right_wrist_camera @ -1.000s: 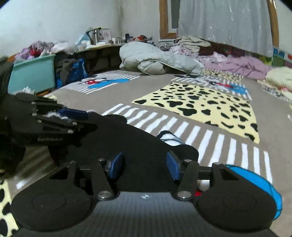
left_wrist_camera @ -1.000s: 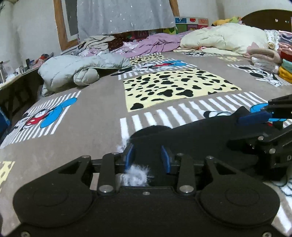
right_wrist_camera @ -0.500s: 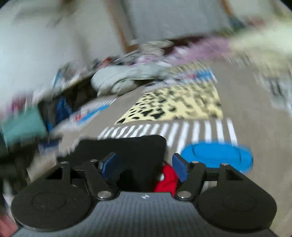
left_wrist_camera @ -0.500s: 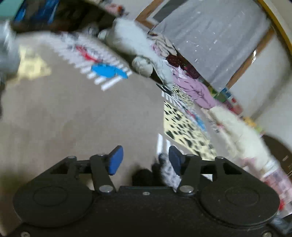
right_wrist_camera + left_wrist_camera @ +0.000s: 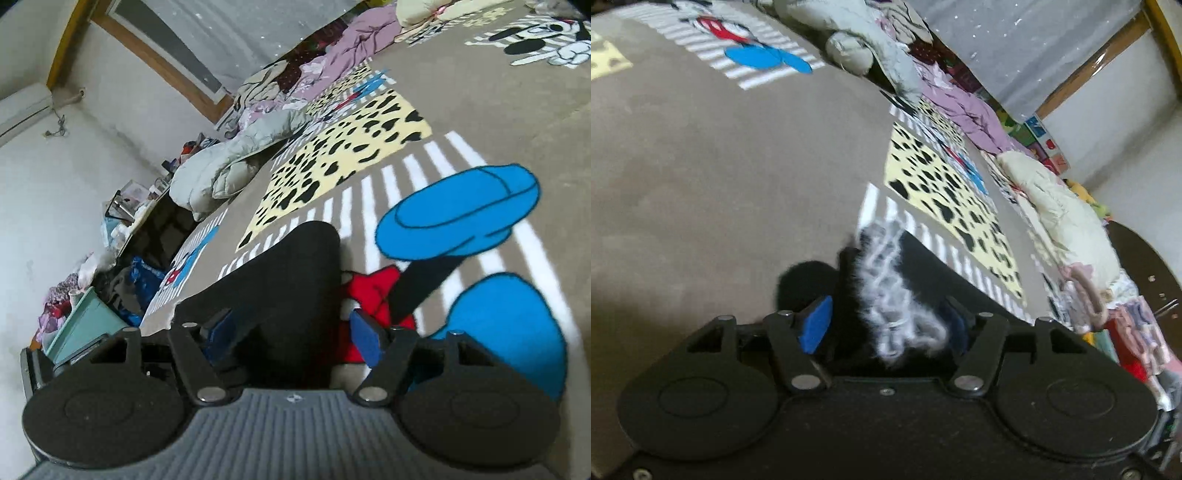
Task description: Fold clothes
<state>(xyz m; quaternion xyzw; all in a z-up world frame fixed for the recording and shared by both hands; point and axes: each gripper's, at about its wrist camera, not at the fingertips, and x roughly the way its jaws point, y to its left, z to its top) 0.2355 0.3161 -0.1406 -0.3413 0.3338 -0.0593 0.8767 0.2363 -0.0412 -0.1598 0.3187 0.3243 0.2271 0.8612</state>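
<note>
A black garment (image 5: 934, 280) with a grey-white fur trim (image 5: 897, 295) lies on the patterned bed cover (image 5: 701, 166). My left gripper (image 5: 886, 325) stands open around the furry edge, which sits between its blue pads without being pinched. In the right wrist view the same black garment (image 5: 280, 273) lies flat under and between the pads of my right gripper (image 5: 291, 332), which is open wide. Both views are tilted.
A grey padded jacket (image 5: 229, 166) and a heap of purple and mixed clothes (image 5: 967, 107) lie at the far side. A cream quilt (image 5: 1056, 199) and stacked folded clothes (image 5: 1126, 332) sit at the right. A teal bin (image 5: 81, 317) stands beside the bed.
Both grippers opened and let go of the black garment, then rolled to a tilted pose. The left gripper now sits over the fur trim; the right gripper is no longer in its view.
</note>
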